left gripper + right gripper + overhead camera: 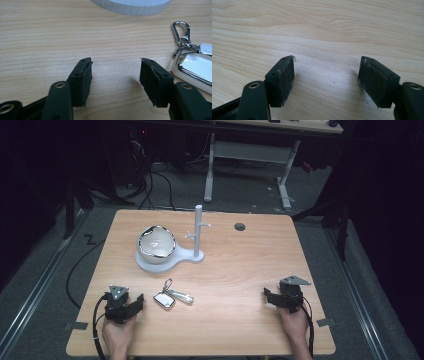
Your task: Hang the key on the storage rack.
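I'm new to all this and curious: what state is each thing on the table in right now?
Left gripper: open, empty, resting on the table.
Right gripper: open, empty, resting on the table.
Keys: lying flat on the table, untouched, beside the left gripper.
Bowl: upright on the white stand's base.
Stand: upright, pegs bare.

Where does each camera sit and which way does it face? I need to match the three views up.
High view: above the person's side, looking forward and down on the table; both hands, left gripper and right gripper show.
Left gripper view: rides that gripper, looking along its open jaws at the keys and stand base.
Right gripper view: rides the right gripper, over bare wood.
Shared: high and left gripper views both show the keys.
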### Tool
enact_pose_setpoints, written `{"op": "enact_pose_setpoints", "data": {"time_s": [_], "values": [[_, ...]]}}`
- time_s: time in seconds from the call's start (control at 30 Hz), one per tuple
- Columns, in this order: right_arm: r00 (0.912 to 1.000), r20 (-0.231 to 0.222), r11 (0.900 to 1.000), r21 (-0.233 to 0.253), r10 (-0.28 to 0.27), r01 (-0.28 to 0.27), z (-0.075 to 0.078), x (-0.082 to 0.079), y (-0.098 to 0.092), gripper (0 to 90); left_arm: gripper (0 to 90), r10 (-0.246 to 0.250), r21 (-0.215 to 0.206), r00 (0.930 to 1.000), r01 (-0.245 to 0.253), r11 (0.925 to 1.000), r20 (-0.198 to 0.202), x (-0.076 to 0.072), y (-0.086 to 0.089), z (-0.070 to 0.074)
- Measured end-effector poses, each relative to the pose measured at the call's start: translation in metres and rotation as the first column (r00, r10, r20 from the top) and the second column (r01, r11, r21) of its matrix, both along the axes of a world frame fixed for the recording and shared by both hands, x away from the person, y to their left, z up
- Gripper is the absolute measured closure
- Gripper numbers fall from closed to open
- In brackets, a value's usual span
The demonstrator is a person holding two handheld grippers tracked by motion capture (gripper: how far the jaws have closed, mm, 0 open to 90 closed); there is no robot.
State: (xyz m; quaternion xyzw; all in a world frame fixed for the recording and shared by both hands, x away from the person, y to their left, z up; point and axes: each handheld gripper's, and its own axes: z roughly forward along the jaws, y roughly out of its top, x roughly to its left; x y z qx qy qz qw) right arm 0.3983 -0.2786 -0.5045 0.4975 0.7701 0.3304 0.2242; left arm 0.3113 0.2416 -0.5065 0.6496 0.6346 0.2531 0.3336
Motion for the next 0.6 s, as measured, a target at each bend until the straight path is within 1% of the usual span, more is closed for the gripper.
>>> {"op": "enact_pose_setpoints", "data": {"time_s": [0.1, 0.13, 0.3, 0.33, 0.37, 0.4, 0.47, 0.5, 0.53, 0.57, 0.6], "values": [[1.0, 0.0, 1.0, 0.0, 0.0, 0.0, 0.0, 0.0, 0.0, 29.2, 43.5, 0.001, -0.009, 1.0, -0.001, 1.0, 0.002, -0.001, -0.001, 0.0], [1.0, 0.0, 1.0, 0.0, 0.0, 0.0, 0.0, 0.0, 0.0, 29.2, 43.5, -0.009, -0.018, 0.9999, 0.009, 0.9998, 0.009, -0.003, -0.001, 0.002], [1.0, 0.0, 1.0, 0.0, 0.0, 0.0, 0.0, 0.0, 0.0, 29.2, 44.5, -0.032, -0.028, 0.999, 0.032, 0.9991, 0.032, -0.006, -0.005, 0.01], [1.0, 0.0, 1.0, 0.0, 0.0, 0.0, 0.0, 0.0, 0.0, 29.2, 44.5, -0.041, -0.032, 0.9984, 0.042, 0.9986, 0.038, -0.006, -0.007, 0.012], [1.0, 0.0, 1.0, 0.0, 0.0, 0.0, 0.0, 0.0, 0.0, 29.2, 44.5, -0.062, -0.032, 0.9971, 0.063, 0.9975, 0.044, -0.005, -0.011, 0.015], [1.0, 0.0, 1.0, -0.001, 0.0, 0.0, 0.0, 0.0, 0.0, 29.2, 44.2, -0.062, -0.032, 0.9971, 0.063, 0.9975, 0.044, -0.005, -0.011, 0.015], [1.0, 0.0, 1.0, 0.0, 0.0, 0.0, 0.0, 0.0, 0.0, 29.2, 43.7, -0.085, -0.031, 0.9955, 0.087, 0.9957, 0.042, -0.003, -0.017, 0.018], [1.0, 0.0, 1.0, 0.0, 0.0, 0.0, 0.0, 0.0, 0.0, 29.2, 43.7, -0.099, -0.035, 0.9941, 0.101, 0.9943, 0.043, -0.002, -0.019, 0.019], [1.0, 0.0, 1.0, 0.0, 0.0, 0.0, 0.0, 0.0, 0.0, 29.2, 43.5, -0.128, -0.034, 0.9908, 0.13, 0.991, 0.043, 0.0, -0.026, 0.022], [1.0, 0.0, 1.0, 0.0, 0.0, 0.0, 0.0, 0.0, 0.0, 29.2, 43.6, -0.128, -0.034, 0.9908, 0.13, 0.991, 0.043, 0.0, -0.026, 0.022], [1.0, 0.0, 1.0, 0.0, 0.0, 0.0, 0.0, 0.0, 0.0, 29.2, 43.6, -0.142, -0.032, 0.989, 0.144, 0.9891, 0.041, 0.002, -0.029, 0.023]]}}
